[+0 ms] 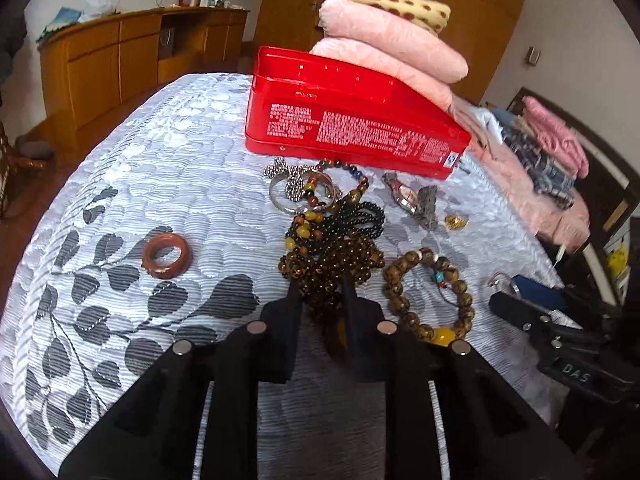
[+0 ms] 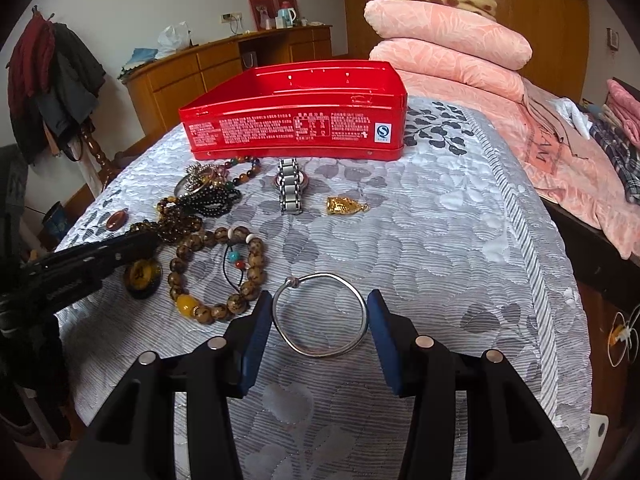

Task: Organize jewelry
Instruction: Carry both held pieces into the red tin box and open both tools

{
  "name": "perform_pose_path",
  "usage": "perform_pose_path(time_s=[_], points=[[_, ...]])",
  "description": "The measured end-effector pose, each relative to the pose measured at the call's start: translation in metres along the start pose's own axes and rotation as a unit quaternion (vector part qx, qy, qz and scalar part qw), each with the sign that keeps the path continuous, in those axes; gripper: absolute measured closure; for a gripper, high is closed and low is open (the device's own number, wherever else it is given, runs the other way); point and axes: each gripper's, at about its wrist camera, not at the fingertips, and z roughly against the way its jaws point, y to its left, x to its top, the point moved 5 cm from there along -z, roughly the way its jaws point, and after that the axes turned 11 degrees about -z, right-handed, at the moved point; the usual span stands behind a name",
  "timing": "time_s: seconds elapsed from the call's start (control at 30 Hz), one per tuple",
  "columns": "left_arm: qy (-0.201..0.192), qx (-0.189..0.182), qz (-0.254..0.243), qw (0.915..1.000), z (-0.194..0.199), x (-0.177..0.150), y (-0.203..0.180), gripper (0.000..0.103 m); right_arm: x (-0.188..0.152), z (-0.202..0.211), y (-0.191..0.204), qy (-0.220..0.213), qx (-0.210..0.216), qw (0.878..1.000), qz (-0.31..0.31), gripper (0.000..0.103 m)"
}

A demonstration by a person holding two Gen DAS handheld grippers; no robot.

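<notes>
An open red tin box (image 1: 352,120) (image 2: 296,124) stands on the bed's grey leaf-patterned cover. In front of it lies a heap of bead necklaces and bracelets (image 1: 332,236) (image 2: 200,200). My left gripper (image 1: 320,292) is closed around dark brown beads (image 1: 328,276) at the heap's near end. My right gripper (image 2: 320,308) is open, with a silver bangle (image 2: 320,314) lying on the cover between its blue fingers (image 2: 256,336). A wooden-bead bracelet (image 1: 428,292) (image 2: 218,272), a watch (image 2: 290,186), a gold pendant (image 2: 346,204) and a brown ring (image 1: 166,256) lie around.
Folded pink quilts (image 2: 448,40) and clothes (image 1: 552,168) are stacked behind and right of the box. A wooden sideboard (image 1: 132,60) stands along the far wall. The bed edge drops off at the right (image 2: 560,240).
</notes>
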Motion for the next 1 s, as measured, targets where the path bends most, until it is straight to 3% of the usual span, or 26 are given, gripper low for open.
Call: perform_pose_path(time_s=[0.13, 0.37, 0.67, 0.83, 1.0], points=[[-0.034, -0.019, 0.012, 0.9992, 0.018, 0.006, 0.000, 0.087, 0.006, 0.006, 0.002, -0.012, 0.006, 1.000, 0.001, 0.055], [-0.078, -0.021, 0.002, 0.9967, 0.042, 0.031, -0.004, 0.087, 0.035, 0.020, 0.008, -0.045, 0.024, 0.999, 0.009, 0.055], [-0.135, -0.036, -0.013, 0.9901, 0.044, 0.102, -0.001, 0.087, 0.118, 0.018, 0.012, -0.097, 0.047, 0.994, 0.011, 0.055], [-0.157, -0.041, -0.020, 0.9865, 0.027, 0.153, 0.001, 0.087, 0.163, -0.004, 0.016, -0.103, 0.056, 0.993, 0.008, 0.055], [-0.142, -0.053, -0.018, 0.9883, -0.016, 0.189, 0.007, 0.087, 0.196, -0.044, 0.021, -0.082, 0.062, 0.995, 0.005, 0.055]])
